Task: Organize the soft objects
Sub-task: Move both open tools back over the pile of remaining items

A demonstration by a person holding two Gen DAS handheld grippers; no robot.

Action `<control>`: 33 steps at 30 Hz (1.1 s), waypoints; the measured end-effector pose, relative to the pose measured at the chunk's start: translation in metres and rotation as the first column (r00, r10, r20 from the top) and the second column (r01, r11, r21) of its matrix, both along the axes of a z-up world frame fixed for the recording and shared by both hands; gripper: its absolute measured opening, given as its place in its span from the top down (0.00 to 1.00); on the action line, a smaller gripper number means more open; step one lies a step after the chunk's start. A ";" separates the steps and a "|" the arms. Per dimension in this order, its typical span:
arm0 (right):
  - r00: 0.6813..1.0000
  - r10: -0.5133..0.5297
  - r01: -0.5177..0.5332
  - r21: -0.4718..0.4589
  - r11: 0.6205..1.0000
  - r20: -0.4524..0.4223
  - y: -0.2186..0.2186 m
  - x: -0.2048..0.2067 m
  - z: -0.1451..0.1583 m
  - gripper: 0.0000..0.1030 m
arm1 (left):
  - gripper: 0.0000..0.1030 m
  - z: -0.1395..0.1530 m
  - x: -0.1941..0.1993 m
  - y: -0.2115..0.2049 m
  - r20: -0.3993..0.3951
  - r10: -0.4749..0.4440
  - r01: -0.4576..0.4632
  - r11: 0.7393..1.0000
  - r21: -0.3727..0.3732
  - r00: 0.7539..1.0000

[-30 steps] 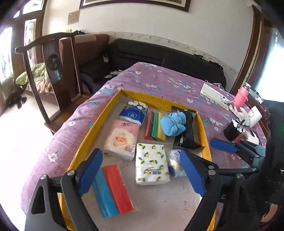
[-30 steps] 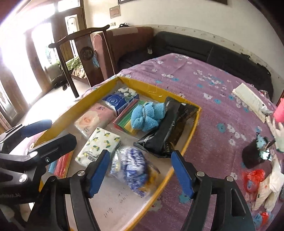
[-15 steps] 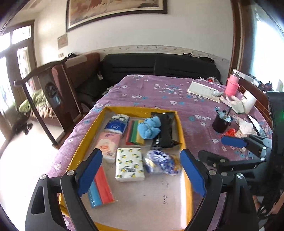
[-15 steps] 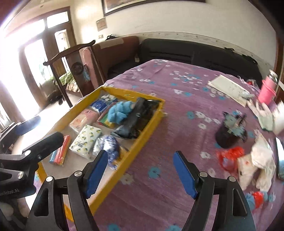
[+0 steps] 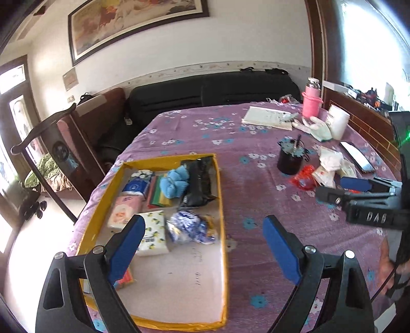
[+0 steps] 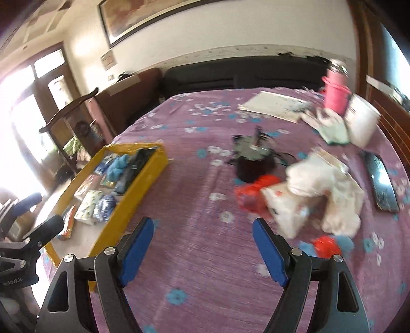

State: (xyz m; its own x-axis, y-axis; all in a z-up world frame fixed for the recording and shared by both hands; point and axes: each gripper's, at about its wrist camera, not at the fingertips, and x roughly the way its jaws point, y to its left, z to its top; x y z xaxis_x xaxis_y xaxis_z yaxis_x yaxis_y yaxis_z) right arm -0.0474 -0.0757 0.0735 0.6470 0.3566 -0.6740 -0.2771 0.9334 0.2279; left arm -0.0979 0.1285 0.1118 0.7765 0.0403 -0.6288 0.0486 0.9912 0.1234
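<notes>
Both empty: left gripper (image 5: 205,246) above tray (image 5: 223,205), right gripper (image 6: 203,244) over tablecloth (image 6: 194,184).

Both wrist views look down, sharing the yellow tray (image 5: 220,194) (image 6: 128,194).

A black pen cup (image 5: 290,160) stands on the purple flowered tablecloth (image 5: 230,133). Beyond it lies an open notebook (image 5: 267,116), and just right of that a pink flask (image 5: 311,101) and a white jar (image 5: 338,123). A phone (image 5: 357,156) lies right of the cup. A black sofa (image 5: 212,89) sits far behind it, under a framed painting (image 5: 133,23).
</notes>
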 end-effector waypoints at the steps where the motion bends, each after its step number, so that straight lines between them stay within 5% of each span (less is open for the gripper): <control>1: 1.000 -0.013 0.013 0.009 1.000 -0.006 -0.007 0.000 -0.002 0.19 | 0.10 -0.002 0.001 -0.003 -0.006 -0.007 0.007 1.000 0.003 1.000; 22: 0.975 -0.221 0.223 0.075 0.972 -0.030 -0.104 0.002 -0.024 0.19 | 0.10 -0.057 0.024 -0.075 -0.173 -0.134 0.139 0.990 0.016 0.976; 33: 0.933 -0.357 0.352 0.104 0.930 0.036 -0.144 0.002 -0.034 0.17 | 0.10 -0.099 0.058 -0.118 -0.270 -0.227 0.207 0.973 -0.099 0.936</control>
